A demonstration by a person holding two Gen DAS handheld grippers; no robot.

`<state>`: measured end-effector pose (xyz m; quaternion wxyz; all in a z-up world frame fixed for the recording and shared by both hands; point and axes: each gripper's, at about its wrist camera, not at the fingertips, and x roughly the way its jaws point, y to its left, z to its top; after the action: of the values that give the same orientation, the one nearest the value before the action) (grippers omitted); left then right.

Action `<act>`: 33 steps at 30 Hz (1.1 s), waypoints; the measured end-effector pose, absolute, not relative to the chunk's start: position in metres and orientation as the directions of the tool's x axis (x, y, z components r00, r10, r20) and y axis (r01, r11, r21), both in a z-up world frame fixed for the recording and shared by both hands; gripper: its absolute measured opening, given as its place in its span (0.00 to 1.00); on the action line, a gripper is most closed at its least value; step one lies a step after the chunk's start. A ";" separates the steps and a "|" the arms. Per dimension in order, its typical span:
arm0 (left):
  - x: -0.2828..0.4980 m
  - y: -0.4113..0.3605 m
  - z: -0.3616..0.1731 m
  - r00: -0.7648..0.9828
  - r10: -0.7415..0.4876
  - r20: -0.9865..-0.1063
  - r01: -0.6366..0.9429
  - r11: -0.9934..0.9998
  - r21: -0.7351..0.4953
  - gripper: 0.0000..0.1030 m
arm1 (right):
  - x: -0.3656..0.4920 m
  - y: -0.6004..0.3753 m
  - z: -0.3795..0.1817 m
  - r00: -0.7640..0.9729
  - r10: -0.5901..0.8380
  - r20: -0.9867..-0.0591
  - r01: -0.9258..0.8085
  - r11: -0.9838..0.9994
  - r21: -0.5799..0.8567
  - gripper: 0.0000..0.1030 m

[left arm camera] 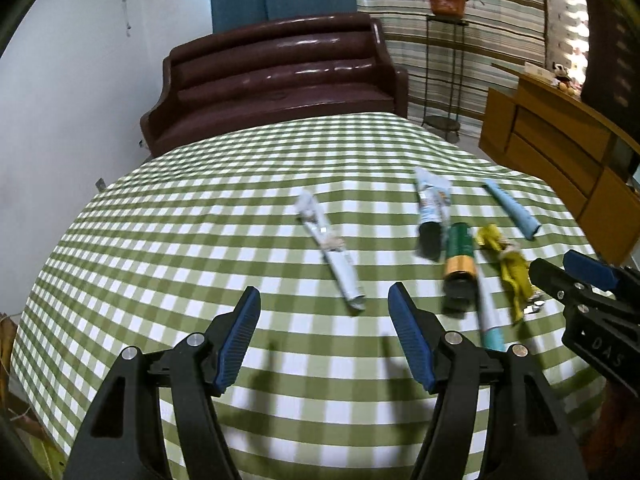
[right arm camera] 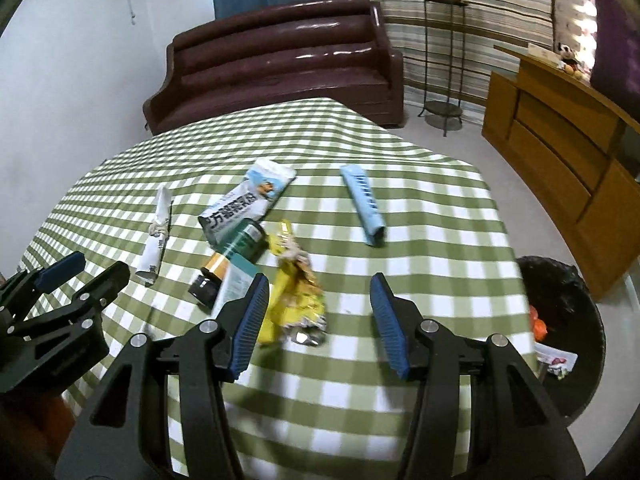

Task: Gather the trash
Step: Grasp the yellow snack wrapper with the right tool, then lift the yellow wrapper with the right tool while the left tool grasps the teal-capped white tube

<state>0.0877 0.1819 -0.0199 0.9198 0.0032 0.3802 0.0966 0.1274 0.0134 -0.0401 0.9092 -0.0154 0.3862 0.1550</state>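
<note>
Glossy leather-like sofa [left arm camera: 276, 80], cloth tablecloth [left arm camera: 200, 240], prob. foil wrapper [right arm camera: 298, 300]

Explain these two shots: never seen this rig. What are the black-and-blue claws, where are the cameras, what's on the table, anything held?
No robot here: a person carries a hand-held gripper in each hand, each with a fisheye camera looking along its fingers. One picture is from the left hand-held gripper, the other from the right hand-held gripper. Both are open and empty above the checked tablecloth. On it lie a rolled white wrapper, a printed white pouch, a green bottle, a yellow wrapper and a light blue tube. A black bin stands at the right.
</note>
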 end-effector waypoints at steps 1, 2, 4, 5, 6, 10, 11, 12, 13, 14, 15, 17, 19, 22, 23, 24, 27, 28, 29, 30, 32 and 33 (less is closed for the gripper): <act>0.089 0.184 -0.021 0.690 0.181 -0.701 -0.179 0.981 0.077 0.63 | 0.129 0.017 -0.041 0.652 0.267 -0.710 -0.295 0.951 0.087 0.50; 0.089 0.188 -0.021 0.687 0.183 -0.703 -0.185 0.980 0.075 0.63 | 0.131 0.021 -0.041 0.649 0.263 -0.714 -0.297 0.952 0.080 0.50; 0.089 0.194 -0.023 0.683 0.185 -0.706 -0.193 0.979 0.069 0.63 | 0.134 0.027 -0.043 0.643 0.251 -0.724 -0.297 0.953 0.066 0.50; 0.088 0.198 -0.023 0.682 0.185 -0.708 -0.195 0.978 0.067 0.63 | 0.136 0.029 -0.044 0.638 0.244 -0.731 -0.296 0.953 0.060 0.50; 0.085 0.201 -0.023 0.682 0.184 -0.708 -0.197 0.978 0.065 0.63 | 0.139 0.031 -0.045 0.631 0.240 -0.738 -0.296 0.953 0.057 0.50; 0.085 0.206 -0.024 0.678 0.175 -0.714 -0.197 0.979 0.053 0.64 | 0.144 0.037 -0.051 0.604 0.221 -0.766 -0.298 0.954 0.040 0.39; 0.082 0.207 -0.024 0.679 0.172 -0.714 -0.195 0.979 0.050 0.65 | 0.145 0.039 -0.051 0.600 0.218 -0.769 -0.301 0.953 0.036 0.37; 0.081 0.208 -0.024 0.678 0.168 -0.715 -0.193 0.980 0.047 0.65 | 0.145 0.039 -0.052 0.598 0.216 -0.772 -0.303 0.953 0.032 0.32; 0.082 0.208 -0.024 0.678 0.163 -0.717 -0.190 0.981 0.043 0.65 | 0.144 0.041 -0.052 0.600 0.211 -0.772 -0.305 0.952 0.023 0.32; 0.082 0.209 -0.024 0.678 0.158 -0.718 -0.186 0.982 0.040 0.65 | 0.143 0.040 -0.053 0.602 0.210 -0.770 -0.307 0.952 0.019 0.32; 0.082 0.208 -0.024 0.678 0.154 -0.719 -0.182 0.983 0.038 0.65 | 0.143 0.040 -0.053 0.605 0.209 -0.769 -0.308 0.951 0.016 0.31; 0.082 0.204 -0.024 0.680 0.147 -0.718 -0.174 0.984 0.036 0.65 | 0.140 0.040 -0.053 0.613 0.209 -0.762 -0.307 0.952 0.013 0.31; 0.081 0.201 -0.023 0.682 0.140 -0.718 -0.167 0.985 0.033 0.65 | 0.135 0.038 -0.053 0.621 0.210 -0.756 -0.298 0.954 0.020 0.30; 0.081 0.193 -0.021 0.685 0.127 -0.717 -0.155 0.988 0.028 0.65 | 0.127 0.029 -0.049 0.636 0.208 -0.743 -0.281 0.959 0.028 0.30; 0.081 0.190 -0.020 0.686 0.121 -0.718 -0.148 0.989 0.025 0.65 | 0.123 0.025 -0.048 0.644 0.204 -0.737 -0.273 0.962 0.027 0.30; 0.081 0.186 -0.020 0.687 0.114 -0.717 -0.140 0.990 0.023 0.65 | 0.120 0.020 -0.047 0.650 0.202 -0.733 -0.268 0.963 0.027 0.30; 0.081 0.174 -0.019 0.691 0.094 -0.716 -0.116 0.993 0.018 0.65 | 0.109 0.002 -0.041 0.668 0.190 -0.719 -0.242 0.970 0.031 0.30; 0.082 0.169 -0.019 0.692 0.088 -0.716 -0.108 0.994 0.017 0.65 | 0.105 -0.005 -0.039 0.674 0.183 -0.715 -0.232 0.972 0.030 0.30; 0.082 0.164 -0.018 0.693 0.082 -0.716 -0.100 0.995 0.017 0.65 | 0.102 -0.011 -0.038 0.680 0.177 -0.712 -0.223 0.974 0.029 0.30; 0.083 0.159 -0.018 0.693 0.078 -0.717 -0.095 0.995 0.016 0.65 | 0.099 -0.016 -0.037 0.684 0.172 -0.709 -0.215 0.976 0.029 0.30; 0.083 0.150 -0.018 0.693 0.067 -0.718 -0.082 0.997 0.014 0.65 | 0.092 -0.033 -0.034 0.694 0.159 -0.702 -0.191 0.981 0.034 0.30; 0.083 0.146 -0.018 0.693 0.062 -0.719 -0.076 0.997 0.012 0.65 | 0.088 -0.043 -0.032 0.700 0.150 -0.698 -0.176 0.984 0.034 0.30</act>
<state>0.0829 0.1462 -0.0180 0.9199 -0.0093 0.3901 0.0376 0.0884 -0.0427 -0.0320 0.9218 -0.0176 0.3771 0.0885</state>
